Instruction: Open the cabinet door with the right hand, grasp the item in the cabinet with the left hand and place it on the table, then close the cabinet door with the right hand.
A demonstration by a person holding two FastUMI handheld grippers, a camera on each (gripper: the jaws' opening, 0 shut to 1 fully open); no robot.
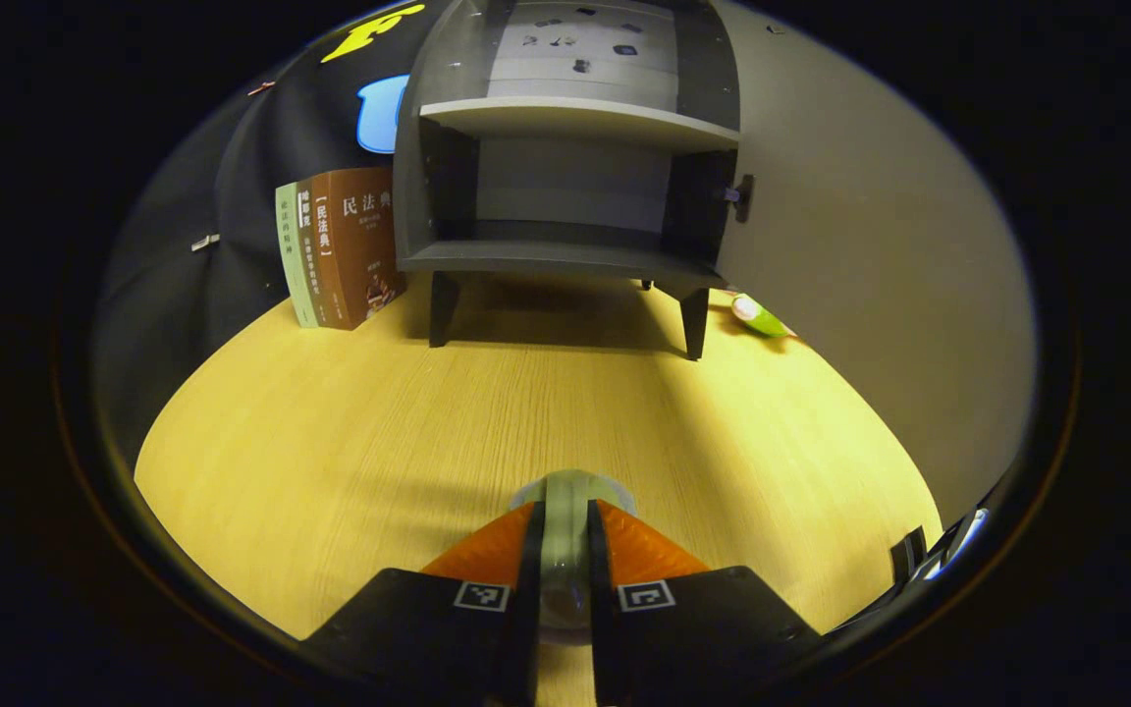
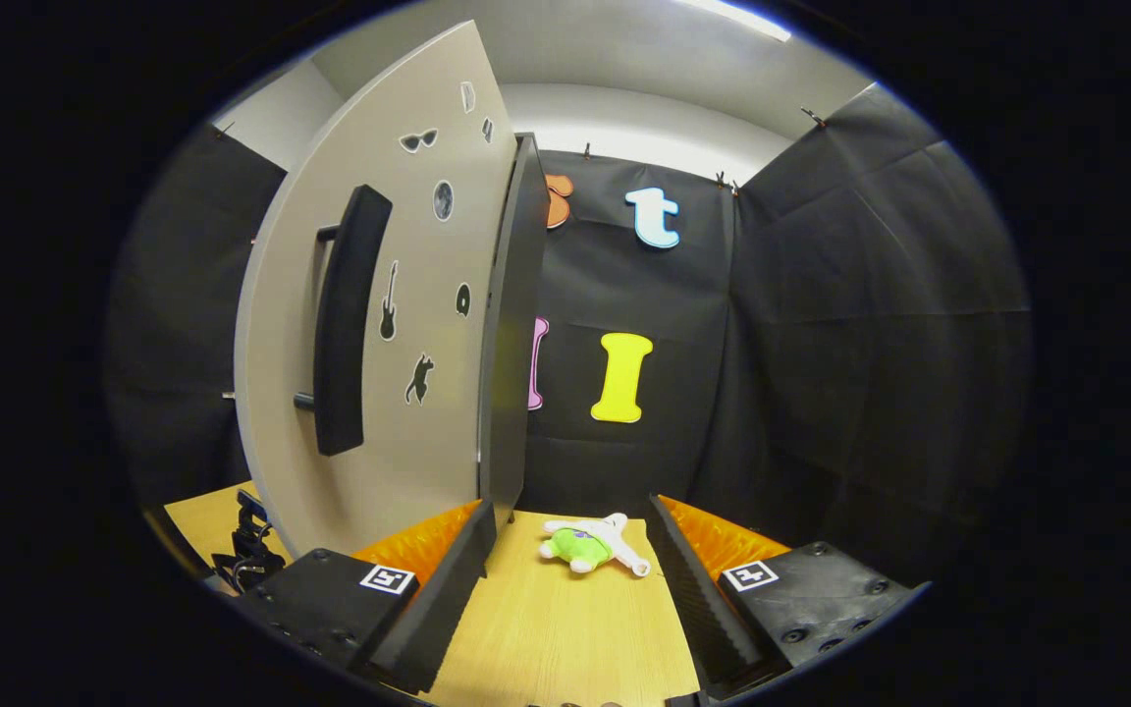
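Pale wood-grain table (image 1: 350,432) spreads under both views. In the left gripper view, the left gripper (image 1: 565,535) is low over the table with both fingers pressed on a clear, rounded item (image 1: 565,491), something like a small glass or plastic jar or bottle; what exactly it is cannot be told. Its long axis seems to run forward along the fingers, toward the cabinet, with the rounded end poking out just past the fingertips; whether it touches the tabletop is unclear.

Beyond it stands the grey cabinet (image 1: 565,187) on dark legs, its compartment open toward the camera, with a shelf above the lower space. Just left of the cabinet, a row of books (image 1: 340,250) stands upright against the booth wall. To the right, the open cabinet door (image 1: 870,275) swings out, showing its plain inner face, and a small green plush toy (image 1: 760,316) lies on the table near the cabinet's right front leg.

In the right gripper view, the right gripper (image 2: 570,550) has its fingers spread wide apart, holding nothing. The door (image 2: 399,324) is seen from its outer face, dotted with small stickers, with a long dark handle (image 2: 345,324) standing upright well above the left finger. The door's dark free edge comes down just beside the left fingertip; contact cannot be judged. Between the fingers, farther off, the green and white plush toy (image 2: 585,545) lies on the table.
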